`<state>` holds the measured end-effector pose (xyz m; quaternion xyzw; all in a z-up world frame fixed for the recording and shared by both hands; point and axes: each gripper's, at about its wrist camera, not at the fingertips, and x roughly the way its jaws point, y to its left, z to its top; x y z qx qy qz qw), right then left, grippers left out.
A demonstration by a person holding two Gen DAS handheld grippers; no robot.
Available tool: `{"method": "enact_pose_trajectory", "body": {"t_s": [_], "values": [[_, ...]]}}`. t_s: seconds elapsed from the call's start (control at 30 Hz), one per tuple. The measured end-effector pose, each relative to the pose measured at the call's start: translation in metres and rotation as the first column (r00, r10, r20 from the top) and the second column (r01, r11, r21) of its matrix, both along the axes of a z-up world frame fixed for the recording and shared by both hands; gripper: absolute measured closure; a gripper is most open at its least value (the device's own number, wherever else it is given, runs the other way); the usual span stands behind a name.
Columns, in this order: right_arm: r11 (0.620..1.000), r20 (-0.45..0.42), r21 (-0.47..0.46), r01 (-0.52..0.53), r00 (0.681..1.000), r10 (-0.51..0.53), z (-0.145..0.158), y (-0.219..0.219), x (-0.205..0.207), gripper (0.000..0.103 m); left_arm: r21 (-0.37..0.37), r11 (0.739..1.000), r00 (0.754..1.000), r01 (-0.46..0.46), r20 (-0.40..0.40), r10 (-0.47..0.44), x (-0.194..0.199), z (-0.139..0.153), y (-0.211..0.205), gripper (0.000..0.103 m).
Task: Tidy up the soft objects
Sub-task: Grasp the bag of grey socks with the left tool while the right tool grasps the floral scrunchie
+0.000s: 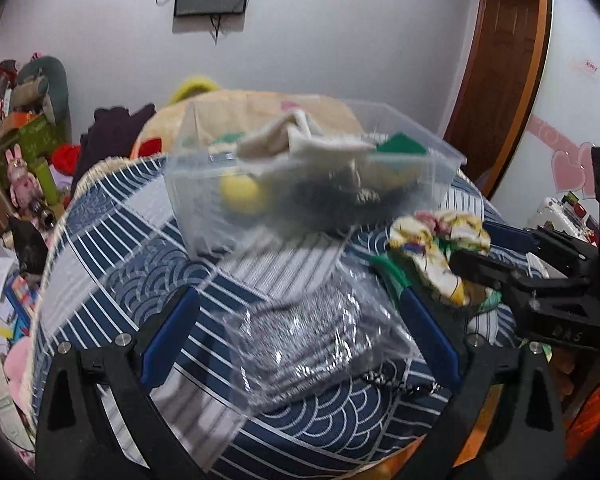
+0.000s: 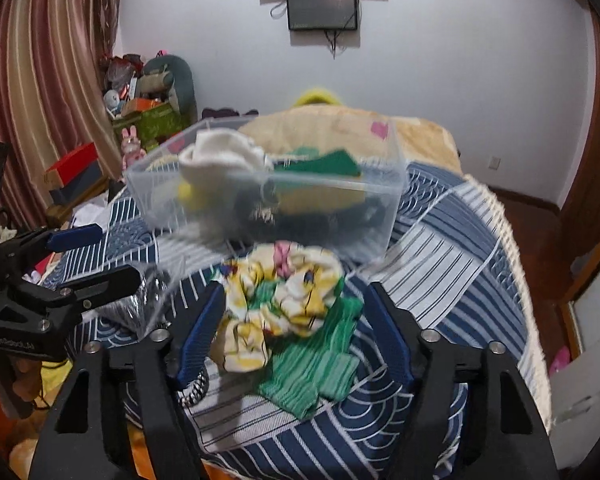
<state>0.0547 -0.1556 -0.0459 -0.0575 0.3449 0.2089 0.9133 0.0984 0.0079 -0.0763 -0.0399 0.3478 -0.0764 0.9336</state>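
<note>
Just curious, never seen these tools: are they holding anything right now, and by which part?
Nothing seems gripped. The left gripper stands open around the clear bag, the right gripper open around the floral cloth.

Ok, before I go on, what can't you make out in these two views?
- Lower contents of the clear bin: dark items blurred in both views, behind a cream cloth.
- Silvery item in the left wrist view: inside a glary plastic bag, type unclear.
- Yellow floral fabric in the right wrist view: bunched, covers part of the green cloth.
- Black-and-white cord: mostly hidden by the right tool.
</note>
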Motion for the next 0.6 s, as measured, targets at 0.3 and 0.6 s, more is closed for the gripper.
{"method": "enact_pose_trajectory", "body": {"t_s": [0.3,0.6], "values": [[1.000,-0.046,0.018,0.009,0.999,-0.009,-0.009,-0.005,0.003,0.076,-0.019,0.999,0.995,0.036,-0.097,-0.038,0.006,-0.032,-0.005,0.002],[0.999,0.011,0.043,0.025,1.000,-0.025,0.006,-0.010,-0.003,0.088,-0.069,0.996,0.995,0.059,-0.073,-0.064,-0.005,-0.035,0.005,0.029]]}}
